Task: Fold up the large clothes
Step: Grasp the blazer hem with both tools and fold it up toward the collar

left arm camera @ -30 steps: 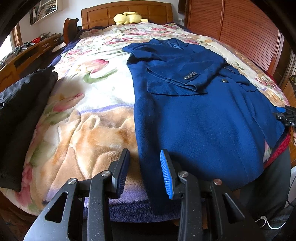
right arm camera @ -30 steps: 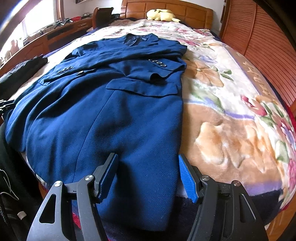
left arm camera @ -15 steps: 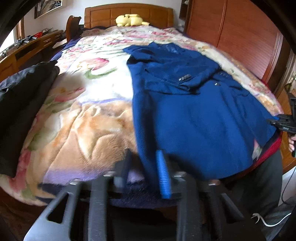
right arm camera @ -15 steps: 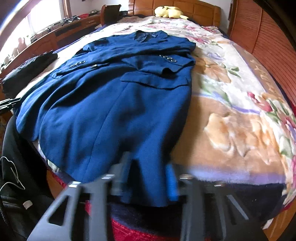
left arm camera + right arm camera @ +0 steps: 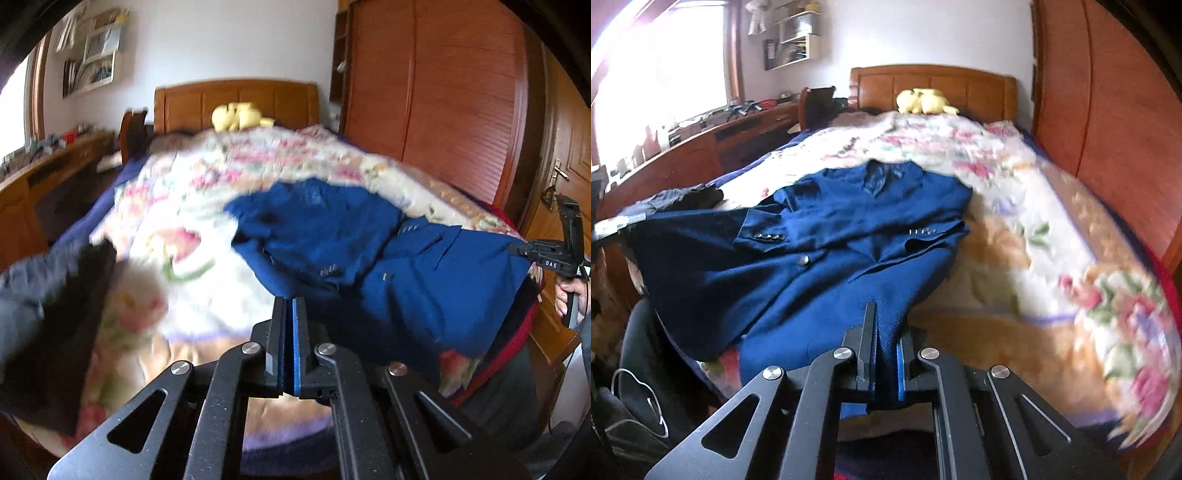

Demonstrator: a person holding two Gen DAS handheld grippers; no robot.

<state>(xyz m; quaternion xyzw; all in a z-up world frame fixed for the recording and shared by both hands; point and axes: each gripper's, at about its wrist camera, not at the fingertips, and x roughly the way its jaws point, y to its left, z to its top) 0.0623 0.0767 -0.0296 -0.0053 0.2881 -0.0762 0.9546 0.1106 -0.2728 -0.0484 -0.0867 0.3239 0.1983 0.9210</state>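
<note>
A dark blue suit jacket [image 5: 820, 258] lies on a floral blanket [image 5: 1052, 258] on the bed, collar toward the headboard, sleeves folded across the front. It also shows in the left wrist view [image 5: 388, 266]. My right gripper [image 5: 885, 321] is shut on the jacket's bottom hem, with blue cloth between the fingers. My left gripper [image 5: 289, 310] is shut at the other bottom corner of the hem, and the hem is lifted off the bed. The right gripper [image 5: 554, 254] also appears at the far right of the left wrist view.
A black garment [image 5: 48, 306] lies on the bed's left side. A yellow plush toy [image 5: 923, 101] sits by the wooden headboard [image 5: 934, 85]. A wooden wardrobe [image 5: 443, 103] stands to the right, a long desk [image 5: 701, 144] to the left. The blanket [image 5: 177, 221] covers the bed.
Both grippers went from open over the jacket's bottom hem to shut on it. They have lifted the hem and both views have tilted up toward the headboard.
</note>
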